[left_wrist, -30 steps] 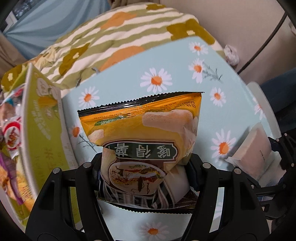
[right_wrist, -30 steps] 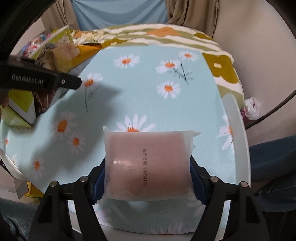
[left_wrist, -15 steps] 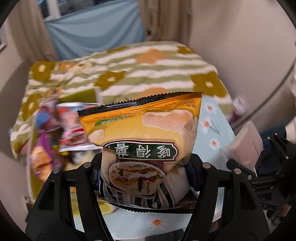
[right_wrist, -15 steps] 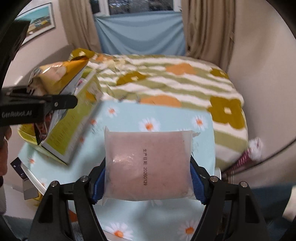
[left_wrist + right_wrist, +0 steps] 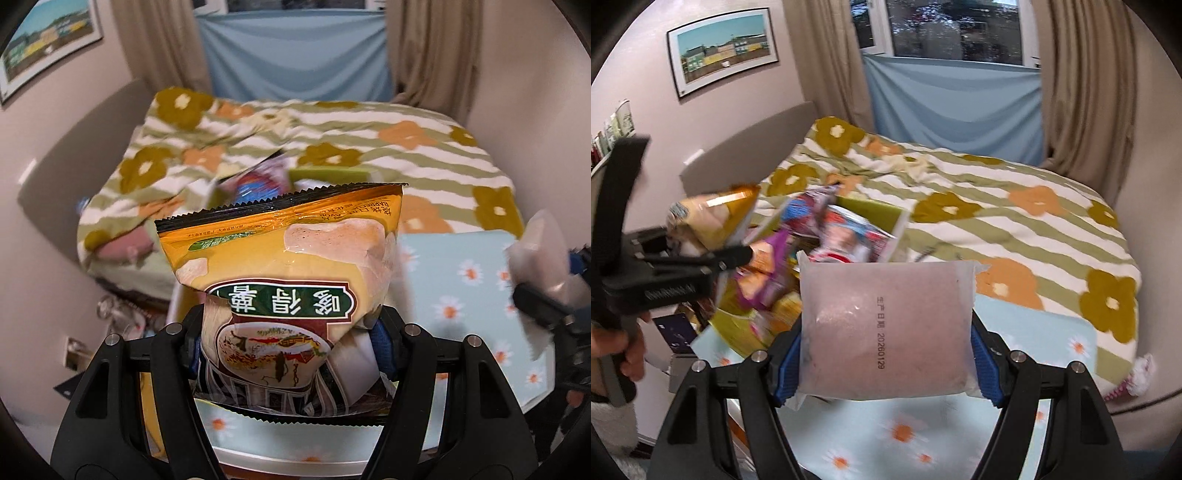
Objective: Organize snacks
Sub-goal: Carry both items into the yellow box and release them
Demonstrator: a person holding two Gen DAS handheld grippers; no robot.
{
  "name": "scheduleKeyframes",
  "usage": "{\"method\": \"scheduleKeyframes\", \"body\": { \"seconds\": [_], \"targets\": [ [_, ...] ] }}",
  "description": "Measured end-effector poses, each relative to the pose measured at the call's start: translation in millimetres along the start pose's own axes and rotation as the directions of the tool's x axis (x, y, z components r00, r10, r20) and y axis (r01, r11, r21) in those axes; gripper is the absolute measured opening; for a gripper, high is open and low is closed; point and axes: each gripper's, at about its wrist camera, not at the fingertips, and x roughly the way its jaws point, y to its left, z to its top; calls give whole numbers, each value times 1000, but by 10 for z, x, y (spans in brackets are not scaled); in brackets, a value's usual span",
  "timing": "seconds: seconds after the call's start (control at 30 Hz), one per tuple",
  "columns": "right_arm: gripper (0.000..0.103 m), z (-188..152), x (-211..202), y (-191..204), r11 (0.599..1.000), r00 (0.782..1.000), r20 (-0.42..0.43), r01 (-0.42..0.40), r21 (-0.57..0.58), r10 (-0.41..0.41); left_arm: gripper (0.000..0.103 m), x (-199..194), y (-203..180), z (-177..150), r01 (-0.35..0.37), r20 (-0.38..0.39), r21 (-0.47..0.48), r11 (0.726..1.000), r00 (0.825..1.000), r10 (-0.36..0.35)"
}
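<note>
1. Right now I hold a snack in each tool: my left gripper (image 5: 291, 354) is clamped on an orange snack bag (image 5: 284, 273), its pads squeezing the lower half, the saw-tooth top edge pointing away from me.
2. My right gripper (image 5: 886, 354) is clamped on a frosted pink packet (image 5: 886, 328), gripped by its two short sides, its flat face toward the camera with a printed date running down it.
3. Both snacks hang in the air above the daisy tablecloth (image 5: 1052, 332), touching nothing below.
4. The green box (image 5: 871, 210), already crammed with bright wrappers, sits at the table's far left edge, against the flowered bedspread (image 5: 1015, 221).
5. From the pink packet, the box lies ahead and to the left; from the orange bag it lies almost straight ahead, mostly hidden behind the bag.
6. I judge the left tool the nearer one, so the orange bag should go in first.
7. The risk I see is crowding: the box looks full, so the bag may need to enter edge-first to slip between the wrappers.
</note>
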Motion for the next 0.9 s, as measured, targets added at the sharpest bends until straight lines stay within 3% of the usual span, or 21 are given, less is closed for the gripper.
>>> {"method": "scheduleKeyframes", "body": {
  "seconds": [0.1, 0.2, 0.27, 0.7, 0.9],
  "targets": [
    [72, 124, 171, 219, 1000, 1000, -5, -23, -6, 23, 66, 276, 264, -73, 9, -43, -24, 1000, 999, -10],
    [72, 214, 359, 389, 999, 999, -20, -45, 19, 46, 70, 420, 368, -167, 40, -37, -31, 999, 998, -41],
    [72, 238, 455, 468, 998, 998, -31, -48, 37, 49, 103, 444, 379, -205, 52, -14, -34, 998, 999, -53],
    [72, 282, 640, 714, 999, 998, -68, -13, 46, 16, 103, 133, 767, -332, 88, 43, -64, 994, 995, -86],
    [72, 495, 733, 890, 1000, 997, -71, -19, 19, 20, 103, 91, 910, -398, 78, 31, -76, 994, 997, -76]
  ]
}}
